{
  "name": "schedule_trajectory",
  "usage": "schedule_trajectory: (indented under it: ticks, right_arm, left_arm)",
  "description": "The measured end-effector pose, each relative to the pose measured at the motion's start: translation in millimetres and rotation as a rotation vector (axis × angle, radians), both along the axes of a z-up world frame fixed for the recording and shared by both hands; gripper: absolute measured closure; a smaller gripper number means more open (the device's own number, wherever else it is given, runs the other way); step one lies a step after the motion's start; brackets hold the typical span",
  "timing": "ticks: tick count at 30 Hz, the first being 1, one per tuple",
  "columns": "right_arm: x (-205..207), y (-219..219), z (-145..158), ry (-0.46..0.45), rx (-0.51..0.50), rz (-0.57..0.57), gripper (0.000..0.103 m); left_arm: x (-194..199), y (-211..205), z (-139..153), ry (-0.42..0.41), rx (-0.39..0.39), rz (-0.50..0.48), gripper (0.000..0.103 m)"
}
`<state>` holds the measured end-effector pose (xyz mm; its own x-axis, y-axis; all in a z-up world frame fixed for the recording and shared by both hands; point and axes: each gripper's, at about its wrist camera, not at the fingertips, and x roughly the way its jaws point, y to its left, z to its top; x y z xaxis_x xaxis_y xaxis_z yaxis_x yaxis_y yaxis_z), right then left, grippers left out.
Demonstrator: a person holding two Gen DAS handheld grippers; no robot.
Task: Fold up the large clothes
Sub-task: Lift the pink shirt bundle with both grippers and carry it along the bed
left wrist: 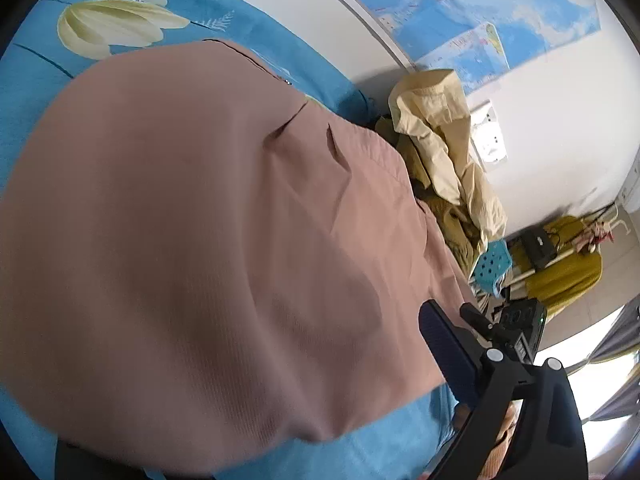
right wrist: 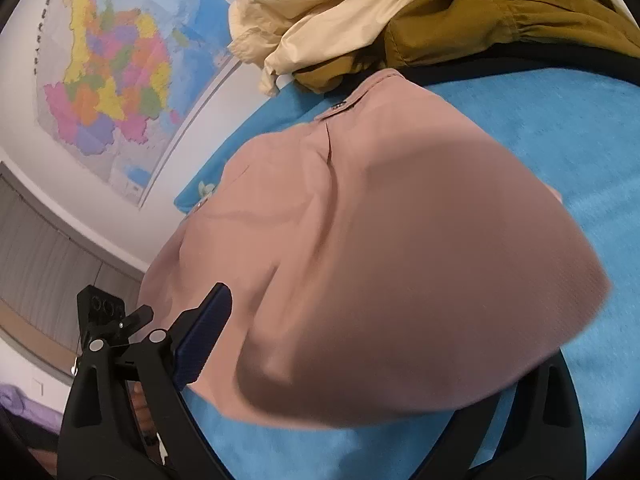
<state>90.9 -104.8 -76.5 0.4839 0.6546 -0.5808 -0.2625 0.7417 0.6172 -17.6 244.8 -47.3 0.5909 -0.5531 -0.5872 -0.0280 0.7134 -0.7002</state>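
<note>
Garment: pink garment (left wrist: 192,240) lies flat on your blue bedsheet (left wrist: 380,440); long axis runs away toward the wall
Grippers: left gripper (left wrist: 248,432) and right gripper (right wrist: 372,364) both spread, pinching nothing; near hem sits between their fingers, equally close

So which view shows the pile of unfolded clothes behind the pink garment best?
The right wrist view: the pile of unfolded clothes fills its top edge, cream cloth over olive, seams legible. The left wrist view shows the same pile smaller, partly hidden behind the pink garment.
</note>
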Motion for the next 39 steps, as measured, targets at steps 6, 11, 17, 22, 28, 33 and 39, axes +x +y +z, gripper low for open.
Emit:
schedule_trajectory:
  ticks: [6, 11, 17, 22, 28, 33, 39]
  right_arm:
    - [18.0, -8.1, -15.7, 0.072, 0.101, -0.008, 0.066]
    - [22.9, -8.6, -13.3, 0.074, 0.157, -0.007, 0.054]
    - [35.0, 1.1, -15.5, 0.089, 0.166, -0.018, 0.074]
    - [32.5, 9.6, -6.9, 0.043, 0.137, 0.024, 0.085]
    - [26.1, 34.4, 30.3, -0.065, 0.063, 0.092, 0.087]
    - [31.6, 57.9, 68.0, -0.131, 0.051, 0.165, 0.087]
    - [48.8, 95.6, 119.8, -0.229, 0.053, 0.231, 0.088]
  left_arm:
    - [8.8, 3.0, -4.1, 0.028, 0.049, 0.056, 0.052]
    - [13.6, 8.0, -5.5, 0.022, -0.019, 0.056, 0.036]
    - [27.1, -2.1, 0.3, 0.015, 0.034, 0.069, 0.033]
    - [32.0, 4.4, -5.7, 0.052, 0.061, 0.087, 0.078]
    - [37.2, 10.1, 3.5, 0.041, 0.039, 0.07, 0.087]
    - [47.7, 20.2, 38.7, -0.014, 0.051, 0.035, 0.091]
    - [66.1, 47.8, 95.5, -0.099, 0.123, 0.047, 0.092]
